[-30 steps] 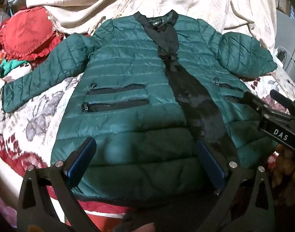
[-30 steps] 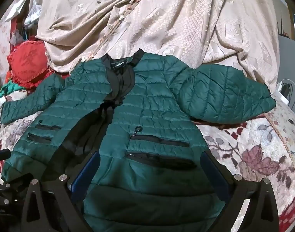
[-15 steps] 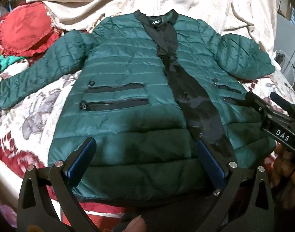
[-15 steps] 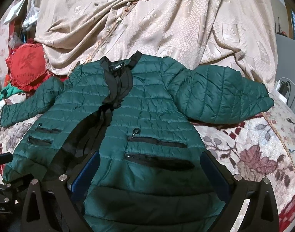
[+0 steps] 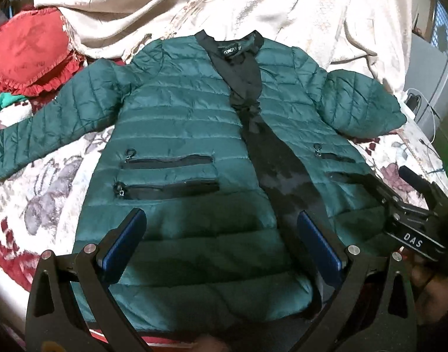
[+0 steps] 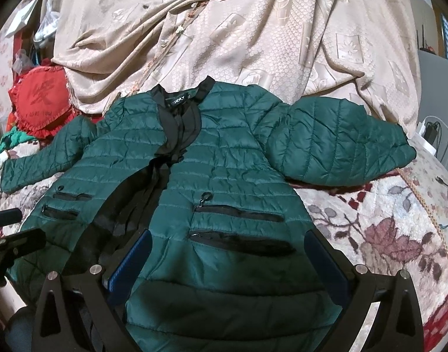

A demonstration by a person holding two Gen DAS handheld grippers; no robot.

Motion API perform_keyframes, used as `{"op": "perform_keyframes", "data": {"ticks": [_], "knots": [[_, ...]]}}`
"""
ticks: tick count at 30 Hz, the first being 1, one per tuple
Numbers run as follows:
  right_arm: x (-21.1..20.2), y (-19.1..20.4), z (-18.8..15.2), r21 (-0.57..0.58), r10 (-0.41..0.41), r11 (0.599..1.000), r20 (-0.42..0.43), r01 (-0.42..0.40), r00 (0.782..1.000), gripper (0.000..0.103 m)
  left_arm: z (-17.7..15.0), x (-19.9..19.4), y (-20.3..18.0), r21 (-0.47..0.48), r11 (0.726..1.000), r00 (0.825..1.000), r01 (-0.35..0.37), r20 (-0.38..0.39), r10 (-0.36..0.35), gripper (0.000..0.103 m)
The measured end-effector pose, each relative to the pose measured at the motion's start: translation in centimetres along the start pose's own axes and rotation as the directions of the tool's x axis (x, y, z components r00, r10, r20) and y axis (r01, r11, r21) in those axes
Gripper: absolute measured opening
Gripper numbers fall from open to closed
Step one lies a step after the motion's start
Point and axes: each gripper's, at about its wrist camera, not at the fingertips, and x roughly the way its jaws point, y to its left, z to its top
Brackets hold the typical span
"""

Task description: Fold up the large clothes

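left claw (image 5: 221, 252): black frame | blue pads | silver screws

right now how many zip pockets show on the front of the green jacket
4: two stacked on one front panel, two stacked on the other. Both grippers hang open above the hem; more could be hidden.

The jacket's (image 5: 180, 135) near hem is hidden behind the left gripper (image 5: 221, 243) in the left wrist view and behind the right gripper (image 6: 227, 264) in the right wrist view. Its left sleeve (image 5: 42, 135) is cut off by the picture's left edge. The collar label (image 6: 177, 101) is too small to read surely. The red cushion (image 5: 30, 55) is partly cut off at the left edge, its mark blurred. Things at the far right edge (image 5: 429, 67) are too dark to tell.
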Motion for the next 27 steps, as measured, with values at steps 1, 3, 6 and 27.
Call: {"op": "perform_keyframes", "data": {"ticks": [1, 3, 6, 27], "knots": [[-0.1, -0.2, 0.0, -0.001, -0.001, 1.0, 0.003, 0.001, 1.0, 0.102, 0.1, 0.2, 0.0, 0.001, 1.0, 1.0, 0.014, -0.009, -0.014, 0.103], [-0.1, -0.1, 0.0, -0.007, 0.001, 1.0, 0.003, -0.001, 1.0, 0.102, 0.1, 0.5, -0.1, -0.01, 0.999, 0.999, 0.046, -0.021, -0.046, 0.103], [0.0, 0.0, -0.1, -0.015, 0.002, 1.0, 0.002, -0.002, 1.0, 0.102, 0.6, 0.6, -0.7, -0.011, 1.0, 1.0, 0.016, -0.012, -0.016, 0.103], [-0.5, 0.3, 0.2, -0.019, -0.006, 1.0, 0.034, 0.007, 0.999, 0.102, 1.2, 1.1, -2.7, 0.014, 0.985, 0.984, -0.171, 0.063, 0.17, 0.103]]}}
